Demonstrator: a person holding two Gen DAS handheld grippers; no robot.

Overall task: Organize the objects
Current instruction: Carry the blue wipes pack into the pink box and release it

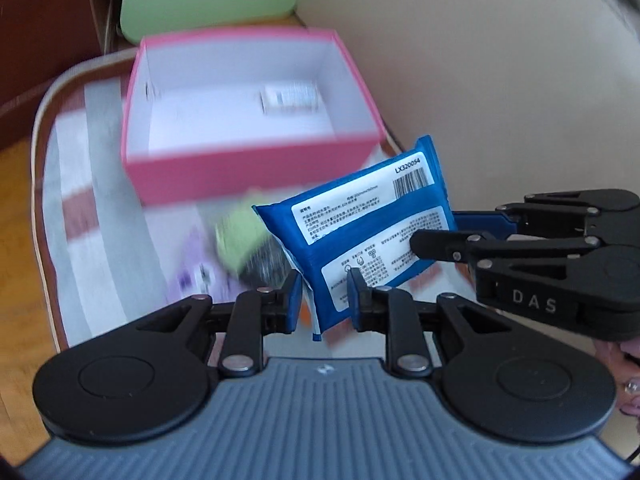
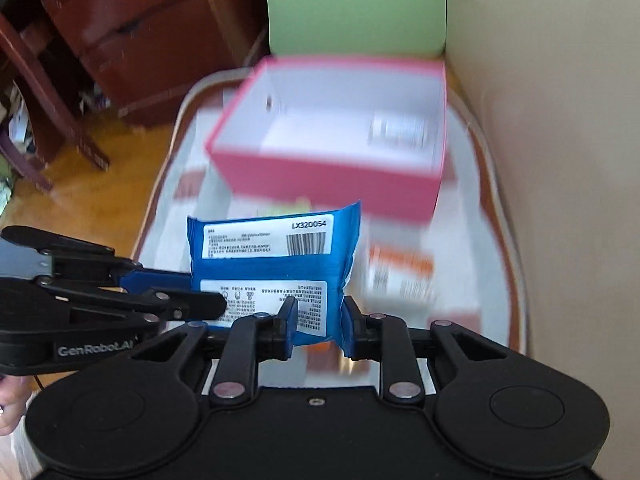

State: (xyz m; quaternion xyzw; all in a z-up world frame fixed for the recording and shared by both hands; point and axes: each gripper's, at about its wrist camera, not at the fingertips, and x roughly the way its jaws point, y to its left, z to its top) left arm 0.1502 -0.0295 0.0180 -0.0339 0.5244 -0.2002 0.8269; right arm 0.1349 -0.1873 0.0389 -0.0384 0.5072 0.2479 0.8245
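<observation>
blue wipes pack (image 1: 360, 236) being clamped by both left gripper (image 1: 324, 300) and right gripper (image 2: 318, 322) jaws | pink box (image 1: 248, 176) lying open at 12 o'clock

Right gripper (image 2: 318, 322) is pinching the bottom edge of the blue wipes pack (image 2: 272, 268), label side facing the camera; left gripper (image 2: 192, 292) is coming in from the left, gripping the same pack's left edge; pack is hanging above the cloth-covered table (image 2: 496, 280); pink box (image 2: 332, 176) is sitting open behind it, a small labelled item inside; background is motion-blurred.
</observation>
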